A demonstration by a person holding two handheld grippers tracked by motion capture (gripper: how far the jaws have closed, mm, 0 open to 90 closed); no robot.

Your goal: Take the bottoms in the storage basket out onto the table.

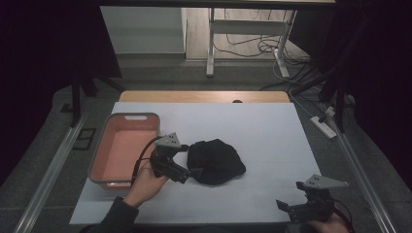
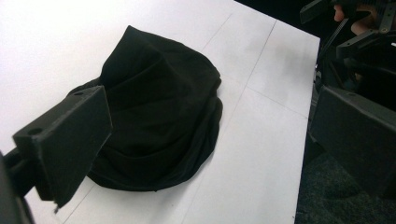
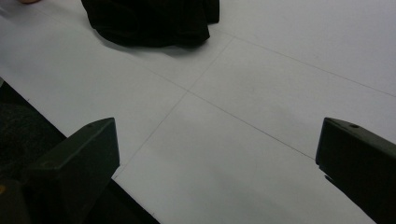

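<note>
A crumpled black cloth (image 1: 215, 161) lies in a heap near the middle of the white table (image 1: 272, 131). My left gripper (image 1: 189, 162) sits at the cloth's left edge, held by a hand, with its jaws wide open. In the left gripper view the cloth (image 2: 159, 116) lies just ahead of the left gripper (image 2: 212, 105), nothing pinched. My right gripper (image 1: 291, 195) hovers open at the table's front right corner, well apart from the cloth. In the right gripper view the right gripper (image 3: 219, 135) frames bare table, with the cloth (image 3: 149, 18) farther off.
An empty salmon-pink bin (image 1: 133, 116) stands on the table's left side, right behind my left hand. The table's front edge (image 3: 60, 133) runs close under the right gripper. Table legs and cables (image 1: 252, 46) lie on the floor beyond the far edge.
</note>
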